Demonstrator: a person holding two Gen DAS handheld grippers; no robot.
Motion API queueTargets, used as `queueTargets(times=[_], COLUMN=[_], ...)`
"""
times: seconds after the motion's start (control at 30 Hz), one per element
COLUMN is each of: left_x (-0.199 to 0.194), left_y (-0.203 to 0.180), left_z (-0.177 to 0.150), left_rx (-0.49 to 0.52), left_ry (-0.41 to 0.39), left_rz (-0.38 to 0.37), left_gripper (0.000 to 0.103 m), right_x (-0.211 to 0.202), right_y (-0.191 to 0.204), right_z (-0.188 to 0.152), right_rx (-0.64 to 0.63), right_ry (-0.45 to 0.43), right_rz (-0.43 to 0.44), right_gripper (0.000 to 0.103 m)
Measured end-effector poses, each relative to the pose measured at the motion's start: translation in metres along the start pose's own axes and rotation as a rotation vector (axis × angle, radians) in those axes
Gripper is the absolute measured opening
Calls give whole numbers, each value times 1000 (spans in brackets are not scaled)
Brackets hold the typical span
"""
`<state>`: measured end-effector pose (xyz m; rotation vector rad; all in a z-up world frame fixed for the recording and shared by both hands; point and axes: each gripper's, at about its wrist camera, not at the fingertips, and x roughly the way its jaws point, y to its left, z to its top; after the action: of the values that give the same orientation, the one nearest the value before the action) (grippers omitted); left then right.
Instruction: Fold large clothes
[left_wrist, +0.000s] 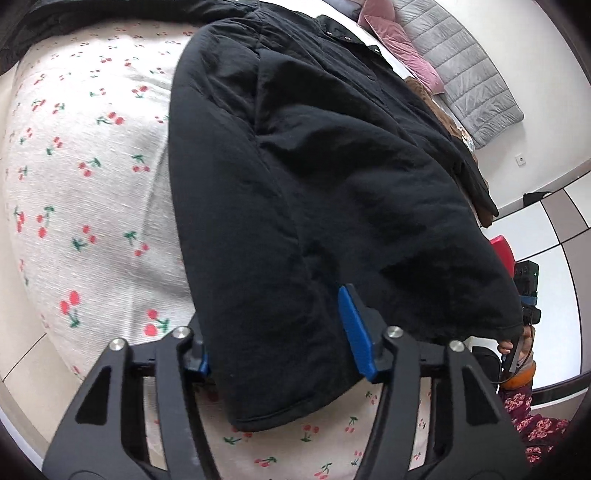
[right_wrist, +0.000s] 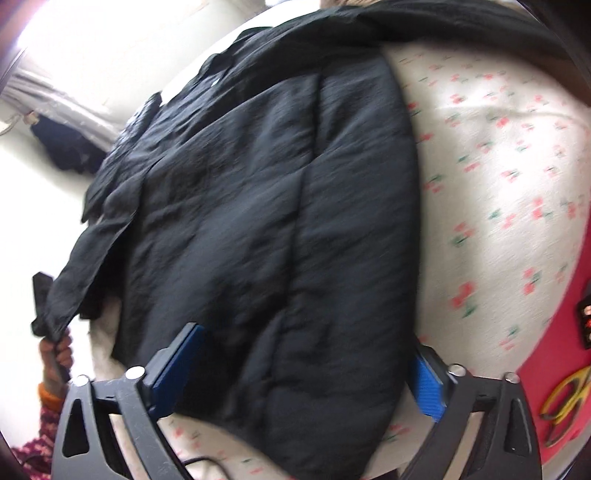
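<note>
A: Item one?
B: Black padded jacket (left_wrist: 325, 177), spread on a bed whose sheet (left_wrist: 92, 177) is white with a red cherry print. Its lower part lies nearest both cameras.

A: Left tool?
B: Left tool (left_wrist: 277, 350) straddles the jacket's hem corner. Blue pads (left_wrist: 354, 328) stand either side of the fabric, partly closed in; the near pad is mostly hidden by the cloth. Whether they press on it I cannot tell.

A: Right tool?
B: Right tool (right_wrist: 303, 373), jaws wide apart, the jacket's (right_wrist: 277, 221) folded end between the pads (right_wrist: 426, 384), with fabric lying against both. The view is blurred; a firm clamp cannot be confirmed.

A: Other entries?
B: Pink cushion (left_wrist: 399, 40) and grey quilted mat (left_wrist: 469, 74) at the far end of the bed; a hand (right_wrist: 55, 350) on the other tool's handle, seen from the right wrist.
</note>
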<state>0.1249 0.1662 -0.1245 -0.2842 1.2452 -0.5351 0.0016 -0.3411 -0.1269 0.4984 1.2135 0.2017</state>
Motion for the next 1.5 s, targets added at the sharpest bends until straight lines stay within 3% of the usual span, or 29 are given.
queueTargets(times=[0.03, 0.1, 0.17, 0.3, 0.4, 0.5, 0.57, 0.6, 0.63, 0.7, 0.73, 0.83, 0.87, 0.9, 0.93, 1.0, 1.1, 1.2, 1.3, 1.43, 1.47, 1.5], left_x=[2, 2, -5, -55, -106, -120, -107, -90, -74, -62, -64, -82, -85, -87, -86, -78, -58, -30, -1, 38, 46, 47], left_y=[-3, -10, -15, -34, -44, -55, -67, -73, -76, -78, -82, -101, -105, -114, -126, -146, -176, -197, -216, -213, -213, -213], left_z=[-2, -3, -2, 3, 2, -14, -30, -37, -45, -57, -55, -42, -39, -36, -36, -51, -81, -109, -125, -112, -106, -100], left_rx=[7, 14, -8, -22, -21, 21, 105, 172, 226, 289, 309, 330, 340, 363, 402, 487, 663, 813, 920, 897, 878, 854], left_ry=[4, 1, -5, -65, -108, -48, 37, 107, 165, 174, 142, 29, 0, -37, -69, -65, 16, 101, 140, 193, 197, 197], left_rz=[6, 23, 29, 28, -2, -5, 78, 161, 283, 432, 453, 431, 426, 425, 423, 382, 252, 188, 202, 270, 273, 269], left_gripper=[45, 25, 13, 9, 9, 9, 13, 24, 29, 31, 31, 42, 55, 62, 62, 66, 74, 74, 74, 70, 62, 41], right_x=[0, 0, -7, -65, -122, -145, -139, -126, -116, -101, -98, -113, -117, -121, -119, -118, -112, -102, -99, -102, -103, -104], right_y=[4, 11, 19, 39, 32, 23, 19, 15, 12, 5, 5, 3, 9, 13, 17, 20, 28, 37, 46, 58, 60, 62], right_z=[-1, -3, -3, 8, 23, 30, 28, 24, 20, 10, 9, 9, 10, 10, 11, 4, -14, -31, -40, -45, -46, -48], right_rx=[-10, -30, -47, -117, -113, -96, -85, -89, -93, -102, -99, -73, -82, -97, -106, -123, -149, -180, -205, -233, -240, -247], right_ry=[5, 13, -1, -134, -240, -251, -211, -151, -112, -52, -51, -111, -133, -154, -165, -162, -126, -84, -85, -115, -122, -127], right_rz=[-9, -34, -38, -66, -109, -167, -207, -273, -328, -425, -429, -421, -435, -447, -452, -451, -420, -393, -382, -405, -407, -405], right_gripper=[75, 28, 17, 11, 11, 12, 17, 28, 34, 40, 41, 49, 56, 63, 65, 66, 67, 69, 72, 73, 72, 72])
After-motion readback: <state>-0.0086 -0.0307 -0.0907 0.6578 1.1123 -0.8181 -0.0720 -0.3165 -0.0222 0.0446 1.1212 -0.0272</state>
